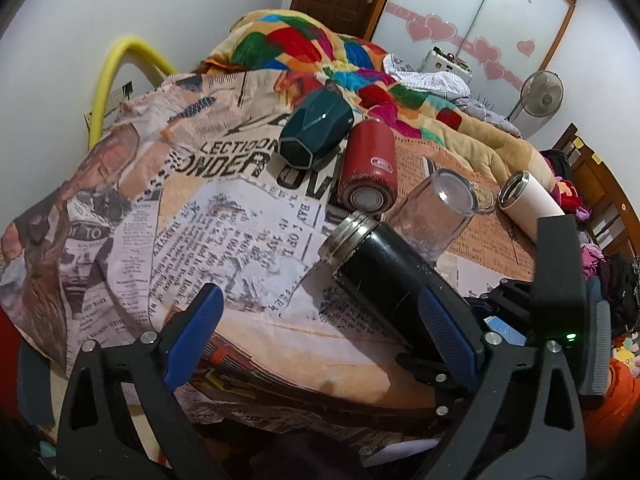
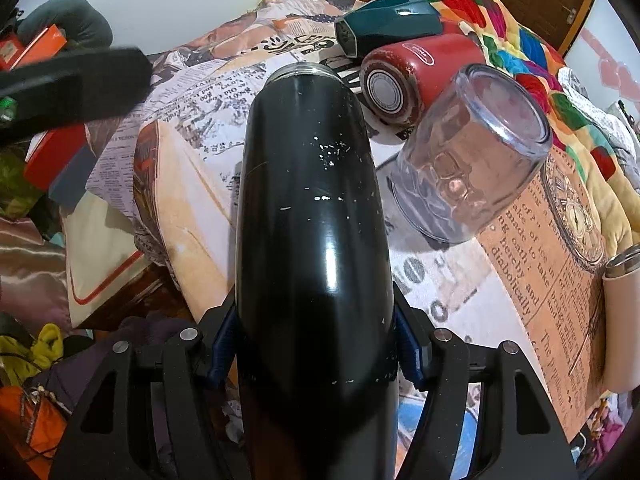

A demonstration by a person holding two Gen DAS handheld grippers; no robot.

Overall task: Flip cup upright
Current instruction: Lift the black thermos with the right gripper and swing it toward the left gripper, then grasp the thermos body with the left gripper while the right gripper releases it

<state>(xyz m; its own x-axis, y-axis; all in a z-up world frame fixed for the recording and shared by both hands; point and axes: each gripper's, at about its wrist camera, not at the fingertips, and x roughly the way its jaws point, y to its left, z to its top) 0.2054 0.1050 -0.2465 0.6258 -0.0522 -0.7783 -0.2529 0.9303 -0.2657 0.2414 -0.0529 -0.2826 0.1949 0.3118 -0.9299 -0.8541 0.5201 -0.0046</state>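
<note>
The bed [image 1: 248,240], under its newsprint sheet, is carrying five cups lying about, and the black flask [image 2: 312,208] is the one in hand. It is lying near the bed's front edge, its steel mouth [image 2: 306,69] pointing away toward the wall, its base end gripped by the right gripper [image 2: 316,348], whose blue pads are pressing on either side of the body. The left gripper [image 1: 320,344] is hanging with its fingers spread apart, holding nothing, just beside the flask in its own view.

To do this well, the right wrist should be rolling so the mouth swings up while the base stays low over the sheet; the grip sits at the base end, so most of the flask's length is levering against the pads, and a slow tilt seems wiser than a quick one. The glossy wall looks slippery, so firm pressure matters.

The clear glass [image 2: 472,152] is sitting tilted close to the flask's right, and the red cup [image 2: 416,76] and teal cup [image 2: 384,24] are lying beyond; the swing should be keeping clear of the glass. The soft bedding may be letting the base sink or lean, so a flat patch is worth choosing before letting go.
</note>
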